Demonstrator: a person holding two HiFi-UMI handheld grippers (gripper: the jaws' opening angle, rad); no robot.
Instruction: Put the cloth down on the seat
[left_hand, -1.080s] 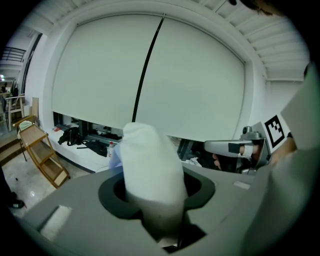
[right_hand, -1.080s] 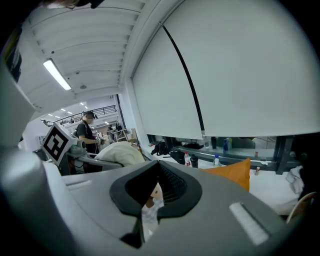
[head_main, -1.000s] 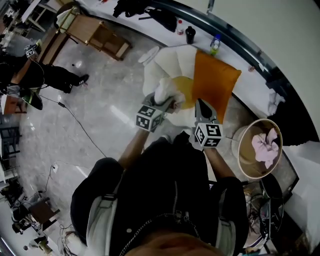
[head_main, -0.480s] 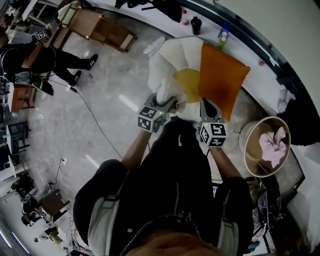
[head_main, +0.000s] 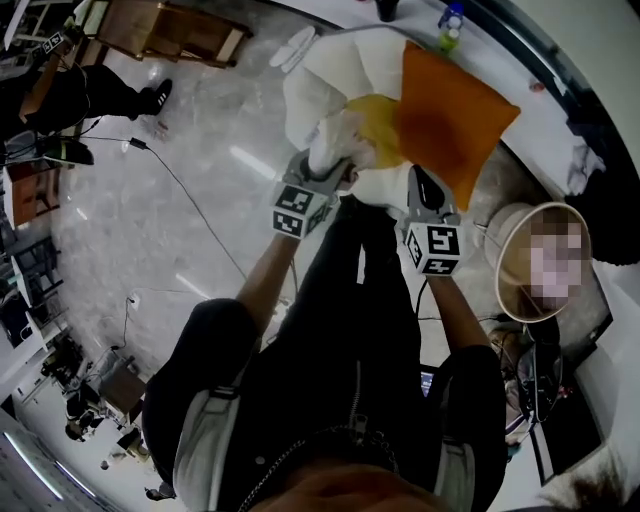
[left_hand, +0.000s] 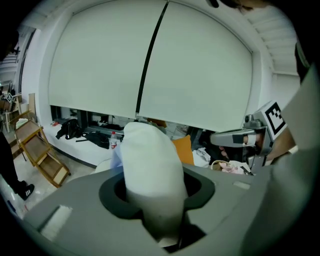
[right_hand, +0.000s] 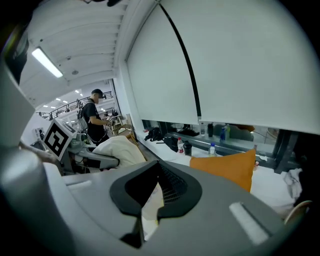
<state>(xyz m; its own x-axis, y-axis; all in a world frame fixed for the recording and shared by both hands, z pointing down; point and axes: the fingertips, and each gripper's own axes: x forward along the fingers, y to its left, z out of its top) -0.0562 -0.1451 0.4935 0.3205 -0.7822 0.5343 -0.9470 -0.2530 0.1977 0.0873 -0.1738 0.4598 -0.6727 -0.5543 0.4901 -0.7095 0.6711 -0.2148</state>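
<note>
A white cloth (head_main: 335, 148) hangs bunched between my two grippers, above a pale seat (head_main: 335, 65) that carries an orange cushion (head_main: 455, 105). My left gripper (head_main: 336, 172) is shut on a thick wad of the cloth (left_hand: 150, 165), which fills the space between its jaws. To its right, my right gripper (head_main: 418, 186) is shut on a thin cream edge of the cloth (right_hand: 149, 210). In the right gripper view the left gripper (right_hand: 97, 161) holds the bundle (right_hand: 120, 149) up to the left. A yellow patch (head_main: 378, 128) lies by the cushion; I cannot tell whether it belongs to the cloth.
A round basket (head_main: 508, 262) stands at the right of the seat. Bottles (head_main: 450, 15) stand on the ledge behind it. Wooden frames (head_main: 170, 28) and a person (head_main: 75, 95) are at the far left, and a cable (head_main: 190, 210) runs over the stone floor.
Both grippers kept their hold on the cloth and came closer to the seat and orange cushion. The head view swung, so the floor and basket shifted.
</note>
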